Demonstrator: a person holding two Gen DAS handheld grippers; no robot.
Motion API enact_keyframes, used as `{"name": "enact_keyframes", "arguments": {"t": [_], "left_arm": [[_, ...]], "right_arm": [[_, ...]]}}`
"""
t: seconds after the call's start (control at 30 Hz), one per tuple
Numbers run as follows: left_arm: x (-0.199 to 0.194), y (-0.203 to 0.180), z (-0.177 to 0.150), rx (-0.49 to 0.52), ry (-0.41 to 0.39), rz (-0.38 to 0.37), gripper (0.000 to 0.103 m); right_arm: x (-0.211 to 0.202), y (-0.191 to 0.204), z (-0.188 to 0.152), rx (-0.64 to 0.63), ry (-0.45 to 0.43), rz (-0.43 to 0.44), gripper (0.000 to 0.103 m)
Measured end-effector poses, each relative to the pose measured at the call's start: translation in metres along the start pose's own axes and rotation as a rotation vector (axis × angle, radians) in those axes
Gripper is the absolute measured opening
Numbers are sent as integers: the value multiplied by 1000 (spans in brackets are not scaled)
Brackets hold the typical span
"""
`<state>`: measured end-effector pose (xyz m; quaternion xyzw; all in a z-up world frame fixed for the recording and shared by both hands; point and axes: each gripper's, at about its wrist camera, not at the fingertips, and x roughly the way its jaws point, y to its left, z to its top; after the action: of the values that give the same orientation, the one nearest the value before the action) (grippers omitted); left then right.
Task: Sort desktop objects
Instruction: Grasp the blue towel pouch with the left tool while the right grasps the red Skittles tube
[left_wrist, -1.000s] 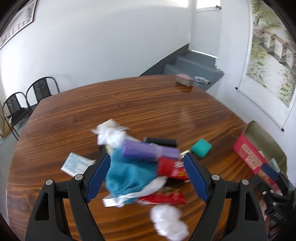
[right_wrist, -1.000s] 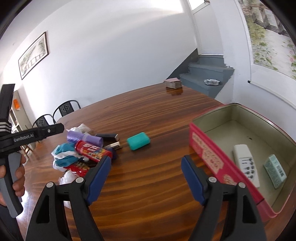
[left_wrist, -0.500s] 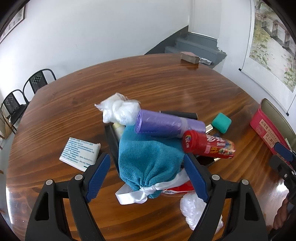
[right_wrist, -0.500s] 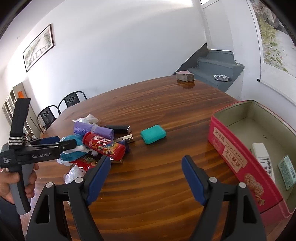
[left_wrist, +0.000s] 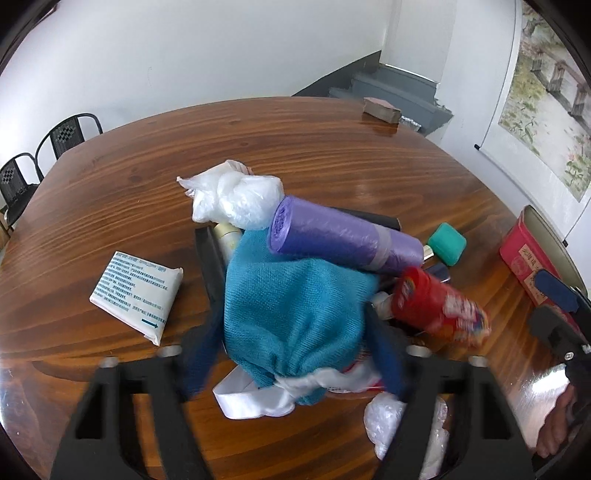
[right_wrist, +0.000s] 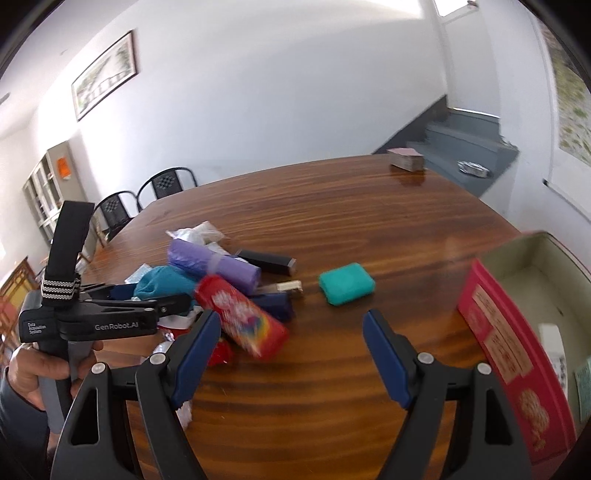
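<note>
The left hand-held gripper straddles one teal cloth bundle, its blurred blue pads at the cloth's sides, contact impossible to judge, while the right hand-held gripper hangs spread apart over the bench. On the pile lie one purple bag roll, one red candy tube and two white plastic wads. One teal case lies apart; the red tin holds one white remote and one green packet.

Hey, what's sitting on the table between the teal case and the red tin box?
Nothing: in the right wrist view, only bare wooden table lies between the teal case and the red tin box.
</note>
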<state>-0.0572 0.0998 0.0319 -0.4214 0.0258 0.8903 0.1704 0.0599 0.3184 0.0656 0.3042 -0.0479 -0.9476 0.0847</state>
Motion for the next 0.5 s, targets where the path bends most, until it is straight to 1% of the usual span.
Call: {"name": "enact_keyframes", "arguments": {"t": [0.07,0.17,0.33,0.5], "left_arm": [[-4,0,1,0,-9,9,62],[-11,-1,3,10,-26,36,54],[-28,-5,7,36,-51,24,49],[-47,-17,10,76,-93,11,48]], "right_arm": [[5,5,0,-27,10,17,82],[12,10,-3,-57,34,32,82],[20,14,-8,-88,79,61,82],[27,8,-13,-63,132,92,82]]}}
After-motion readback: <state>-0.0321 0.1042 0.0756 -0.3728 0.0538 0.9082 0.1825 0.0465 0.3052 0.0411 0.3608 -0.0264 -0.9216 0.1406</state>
